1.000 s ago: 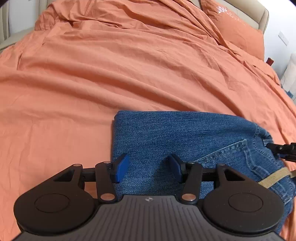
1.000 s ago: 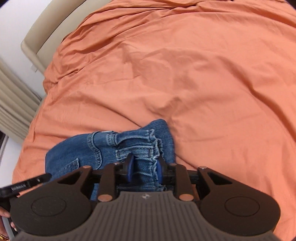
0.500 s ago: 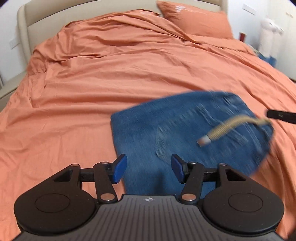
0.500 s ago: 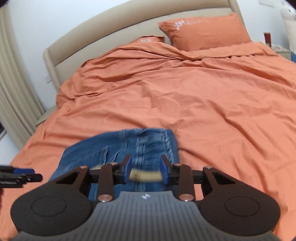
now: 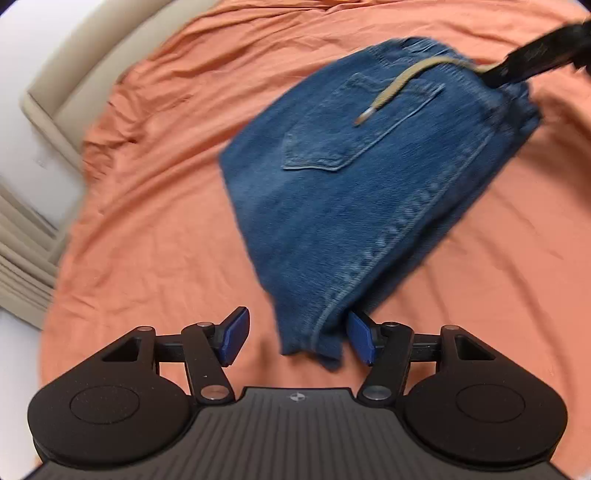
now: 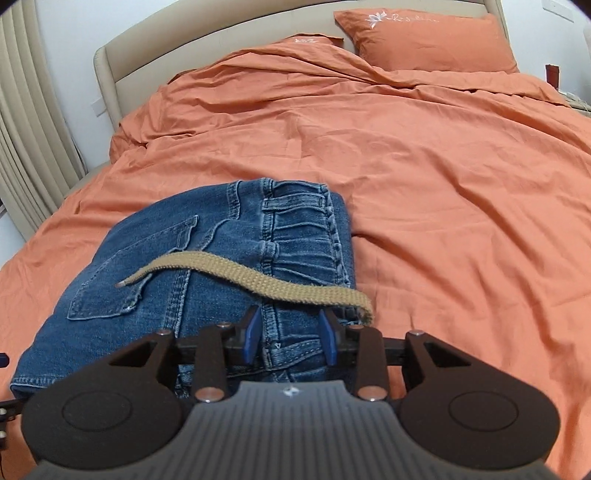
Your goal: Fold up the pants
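Observation:
The folded blue jeans [image 5: 354,177] lie on the orange bed cover, back pocket up, with a tan drawstring [image 5: 402,83] across them. My left gripper [image 5: 295,341] is open, with a corner of the jeans between its blue pads, touching neither clearly. In the right wrist view the jeans [image 6: 207,273] fill the lower left with the tan drawstring [image 6: 258,277] on top. My right gripper [image 6: 290,338] has its pads around the bunched waistband and looks shut on it. The right gripper also shows in the left wrist view [image 5: 539,55] at the jeans' far corner.
The orange bed cover [image 6: 424,166] spreads all around. Two orange pillows [image 6: 424,40] lie against the beige headboard [image 6: 221,29]. Beige curtains [image 6: 26,129] hang at the left. A dark red object [image 6: 552,74] stands beyond the far right of the bed.
Both grippers have swung around and the folded jeans have turned on the bed. The left gripper has dropped close to the jeans' near corner. The right gripper stays on the waistband.

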Motion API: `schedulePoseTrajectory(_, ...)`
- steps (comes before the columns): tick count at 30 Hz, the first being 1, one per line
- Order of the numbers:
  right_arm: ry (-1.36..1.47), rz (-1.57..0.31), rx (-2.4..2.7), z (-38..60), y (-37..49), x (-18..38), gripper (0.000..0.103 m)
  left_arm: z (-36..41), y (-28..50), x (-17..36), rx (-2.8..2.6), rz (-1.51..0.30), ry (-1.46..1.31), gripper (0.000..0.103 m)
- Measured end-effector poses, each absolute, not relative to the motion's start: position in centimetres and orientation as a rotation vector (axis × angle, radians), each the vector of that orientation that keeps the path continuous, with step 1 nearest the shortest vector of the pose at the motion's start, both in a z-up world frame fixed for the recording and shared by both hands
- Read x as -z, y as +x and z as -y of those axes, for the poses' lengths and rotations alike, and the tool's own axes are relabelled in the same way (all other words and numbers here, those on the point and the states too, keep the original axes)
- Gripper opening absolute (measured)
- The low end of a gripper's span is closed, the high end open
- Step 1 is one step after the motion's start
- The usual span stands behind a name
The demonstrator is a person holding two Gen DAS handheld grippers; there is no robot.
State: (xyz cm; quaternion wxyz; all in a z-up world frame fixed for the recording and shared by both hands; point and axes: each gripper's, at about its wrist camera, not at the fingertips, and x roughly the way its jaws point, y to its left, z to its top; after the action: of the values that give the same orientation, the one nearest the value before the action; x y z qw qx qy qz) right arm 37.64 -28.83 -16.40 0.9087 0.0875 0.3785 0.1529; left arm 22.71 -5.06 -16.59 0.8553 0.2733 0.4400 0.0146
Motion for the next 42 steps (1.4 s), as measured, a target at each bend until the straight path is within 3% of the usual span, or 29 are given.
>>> schedulePoseTrajectory(2, 0.196, -0.781, -0.322, 29.1, 37.6, 16.5, 0.031, 5.5, 23.1, 16.9, -0.047, -0.903, 0.596, 0.066)
schedulePoseTrajectory(5, 0.213, -0.781, -0.331, 29.4, 37.7, 16.5, 0.031, 6.4, 23.7, 17.8, -0.035, -0.908, 0.660, 0.047)
schedulePoseTrajectory(10, 0.221, -0.783, -0.345, 29.4, 38.0, 16.7, 0.032, 8.8, 23.4, 20.3, 0.046, -0.945, 1.072, 0.024)
schedulePoseTrajectory(13, 0.202, -0.795, -0.352, 29.3, 38.1, 16.9, 0.032, 8.6, 22.4, 20.0, 0.062, -0.938, 1.197, 0.021)
schedulePoseTrajectory(18, 0.197, -0.828, -0.360, 29.4, 38.4, 17.1, 0.031, 7.5, 21.5, 20.2, 0.096, -1.013, 1.127, 0.013)
schedulePoseTrajectory(23, 0.172, -0.836, -0.370, 29.4, 38.4, 17.8, 0.031, 7.1, 21.8, 21.3, 0.093, -1.027, 1.045, 0.013)
schedulePoseTrajectory(35, 0.138, -0.815, -0.369, 29.3, 38.1, 18.0, 0.031, 3.5, 24.4, 17.9, 0.168, -1.287, 0.536, 0.014)
schedulePoseTrajectory(39, 0.109, -0.806, -0.372, 29.3, 37.5, 17.7, 0.032, 2.4, 24.0, 16.2, 0.154, -1.264, 0.426, 0.016)
schedulePoseTrajectory(41, 0.098, -0.805, -0.383, 29.4, 37.2, 17.3, 0.036, 2.0, 23.8, 14.5, 0.166, -1.234, 0.360, 0.023)
schedulePoseTrajectory(42, 0.100, -0.803, -0.393, 29.5, 37.0, 17.0, 0.043, 1.7, 23.9, 13.7, 0.169, -1.214, 0.332, 0.032)
